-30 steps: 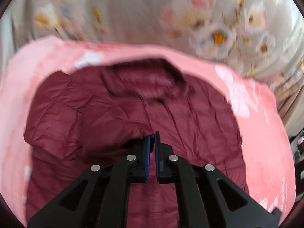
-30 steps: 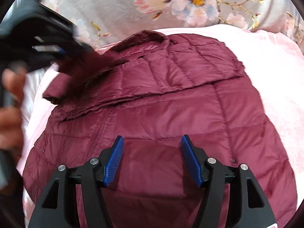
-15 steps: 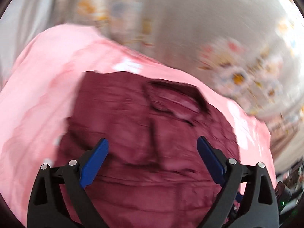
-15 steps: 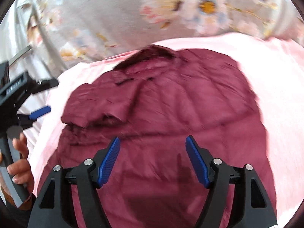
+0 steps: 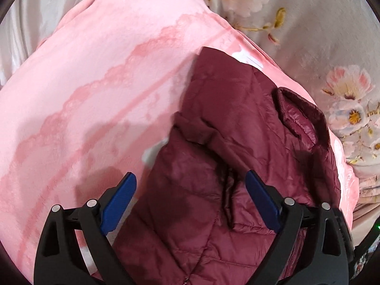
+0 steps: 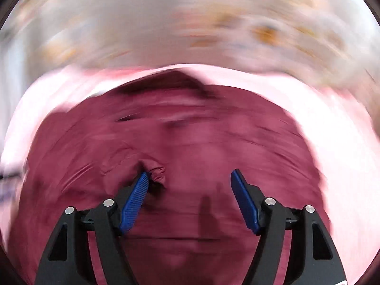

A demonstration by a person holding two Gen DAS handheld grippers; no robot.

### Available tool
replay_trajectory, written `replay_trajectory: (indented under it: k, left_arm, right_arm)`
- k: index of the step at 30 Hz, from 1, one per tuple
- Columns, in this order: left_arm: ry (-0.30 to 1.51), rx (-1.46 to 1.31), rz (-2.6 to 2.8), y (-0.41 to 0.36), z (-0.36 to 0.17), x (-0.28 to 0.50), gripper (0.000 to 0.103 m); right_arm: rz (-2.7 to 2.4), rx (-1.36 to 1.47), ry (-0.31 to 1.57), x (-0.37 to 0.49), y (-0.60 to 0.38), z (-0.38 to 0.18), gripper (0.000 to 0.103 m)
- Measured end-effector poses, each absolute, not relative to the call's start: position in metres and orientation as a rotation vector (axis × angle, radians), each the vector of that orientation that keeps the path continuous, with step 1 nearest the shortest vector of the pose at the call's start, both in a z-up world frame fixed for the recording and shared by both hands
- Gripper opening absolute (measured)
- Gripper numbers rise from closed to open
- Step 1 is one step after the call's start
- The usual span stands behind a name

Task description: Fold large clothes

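— Pink blanket (image 5: 99,76) over the flowered sheet (image 5: 344,47), with the maroon puffer jacket (image 5: 237,142) lying on it, sleeve folded across

— And the tongs?

— Left tongs (image 5: 190,190) just sprang apart, spread over the jacket's edge, pinching nothing. Right tongs (image 6: 190,185) have been widening too, spread above the jacket, blurred

A maroon quilted puffer jacket (image 5: 249,147) of slightly shiny synthetic cloth lies right of centre. Under it, filling the left, a soft, matt, plush pink blanket (image 5: 95,76). At upper right, smooth, faintly glossy grey floral bedding (image 5: 332,47).
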State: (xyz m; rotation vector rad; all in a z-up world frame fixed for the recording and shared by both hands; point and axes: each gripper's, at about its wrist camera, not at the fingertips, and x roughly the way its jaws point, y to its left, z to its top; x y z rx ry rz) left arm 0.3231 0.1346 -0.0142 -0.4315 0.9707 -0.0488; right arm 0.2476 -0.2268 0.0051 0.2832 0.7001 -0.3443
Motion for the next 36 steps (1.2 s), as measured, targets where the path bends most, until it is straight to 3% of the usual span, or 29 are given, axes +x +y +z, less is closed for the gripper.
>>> replay_trajectory:
  k: [11,17,18,20,21,23,27,29,33,36]
  left_arm:
    - [1.01,-0.753,-0.129,0.148,-0.026,0.356,0.09]
    - [0.982,-0.94,-0.142,0.166,-0.035,0.361,0.076]
    - [0.981,-0.954,-0.155,0.167,-0.034,0.363,0.072]
    - [0.974,-0.967,-0.171,0.167,-0.03,0.364,0.071]
    - [0.969,-0.972,-0.178,0.167,-0.028,0.365,0.071]
    - [0.954,-0.972,-0.203,0.165,-0.022,0.366,0.071]
    - [0.974,-0.932,-0.205,0.153,-0.028,0.381,0.071]
    - [1.015,-0.926,-0.169,0.151,-0.041,0.391,0.063]
    - [1.004,-0.913,-0.163,0.15,-0.046,0.391,0.061]
    - [0.982,-0.877,-0.112,0.15,-0.04,0.385,0.053]
  right_arm:
    - [-0.175,0.445,0.778,0.261,-0.264,-0.008,0.073]
    - [-0.154,0.59,0.796,0.274,-0.287,-0.028,0.073]
    - [-0.144,0.593,0.79,0.276,-0.287,-0.028,0.069]
    - [-0.137,0.568,0.785,0.28,-0.285,-0.025,0.051]
    - [-0.132,0.558,0.777,0.281,-0.285,-0.022,0.039]
    - [-0.112,0.551,0.752,0.283,-0.287,-0.014,0.005]
    - [-0.118,0.567,0.666,0.273,-0.301,0.006,0.003]
    - [-0.132,0.56,0.642,0.266,-0.311,0.014,0.003]
    - [-0.158,0.541,0.652,0.257,-0.324,0.013,0.001]
    - [-0.196,0.519,0.67,0.25,-0.329,0.003,0.001]
